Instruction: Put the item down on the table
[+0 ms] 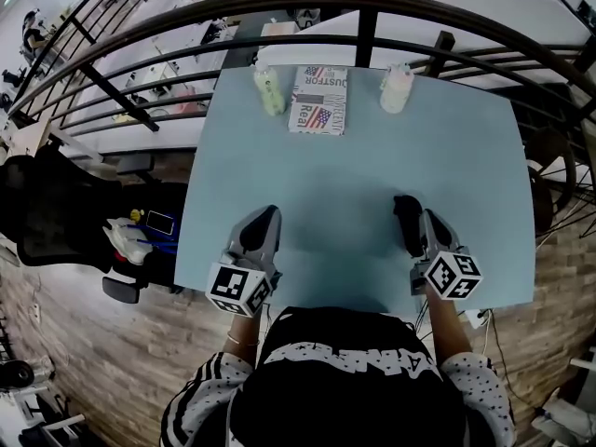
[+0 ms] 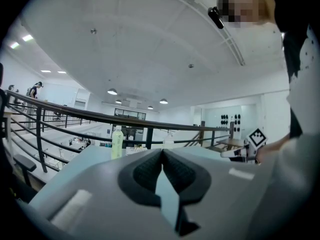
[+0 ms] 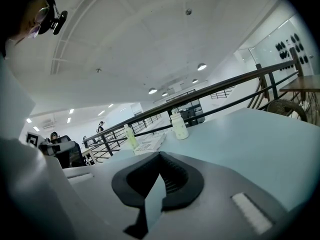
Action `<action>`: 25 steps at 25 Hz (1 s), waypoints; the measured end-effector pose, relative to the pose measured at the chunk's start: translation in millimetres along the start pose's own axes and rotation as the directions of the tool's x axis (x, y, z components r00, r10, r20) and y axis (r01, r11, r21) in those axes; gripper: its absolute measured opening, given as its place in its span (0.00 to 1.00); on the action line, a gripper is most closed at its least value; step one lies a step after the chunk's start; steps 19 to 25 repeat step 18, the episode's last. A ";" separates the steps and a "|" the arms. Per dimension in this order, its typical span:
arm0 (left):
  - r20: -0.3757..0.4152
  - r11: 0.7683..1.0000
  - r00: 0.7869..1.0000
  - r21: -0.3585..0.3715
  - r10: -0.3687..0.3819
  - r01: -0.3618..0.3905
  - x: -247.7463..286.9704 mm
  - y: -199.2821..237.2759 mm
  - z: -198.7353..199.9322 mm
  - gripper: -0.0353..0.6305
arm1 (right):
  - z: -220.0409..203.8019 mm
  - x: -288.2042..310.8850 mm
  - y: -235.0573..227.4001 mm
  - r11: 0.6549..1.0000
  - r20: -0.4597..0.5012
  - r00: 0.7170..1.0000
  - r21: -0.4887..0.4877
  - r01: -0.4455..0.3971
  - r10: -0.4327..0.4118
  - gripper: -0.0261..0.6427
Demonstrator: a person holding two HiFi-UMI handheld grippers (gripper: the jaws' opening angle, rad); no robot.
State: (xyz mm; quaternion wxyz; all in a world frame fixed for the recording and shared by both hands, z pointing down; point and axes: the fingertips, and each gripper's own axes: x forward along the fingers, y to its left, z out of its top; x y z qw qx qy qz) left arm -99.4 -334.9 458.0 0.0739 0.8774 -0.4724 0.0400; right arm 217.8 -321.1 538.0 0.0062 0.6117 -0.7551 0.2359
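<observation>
Two bottles stand at the far edge of a light blue table [image 1: 466,156]: a pale green bottle [image 1: 270,91] on the left and a whitish bottle [image 1: 396,88] on the right. A printed magazine [image 1: 318,99] lies flat between them. My left gripper [image 1: 265,214] hovers over the near part of the table with its pads together and nothing held. My right gripper [image 1: 405,203] is beside it, also shut and empty. In the left gripper view the green bottle [image 2: 117,143] stands far ahead. In the right gripper view the whitish bottle [image 3: 179,125] and the magazine [image 3: 150,143] lie ahead.
A dark curved railing [image 1: 363,35] runs just behind the table's far edge, with a lower floor beyond it. A black office chair [image 1: 47,212] and some bags stand on the wooden floor at the left. The person's torso fills the bottom of the head view.
</observation>
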 end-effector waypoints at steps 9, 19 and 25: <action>0.008 1.000 1.000 -0.008 -0.007 0.007 -4.1 8.9 4.0 0.05 | 3.1 0.0 14.6 1.000 0.010 1.000 0.000 -0.006 0.006 0.04; 0.010 1.000 1.000 -0.012 -0.014 0.014 -3.3 3.1 7.0 0.05 | 9.4 -4.9 15.2 1.000 0.017 1.000 0.000 -0.012 0.012 0.04; 0.010 1.000 1.000 -0.012 -0.014 0.014 -3.3 3.1 7.0 0.05 | 9.4 -4.9 15.2 1.000 0.017 1.000 0.000 -0.012 0.012 0.04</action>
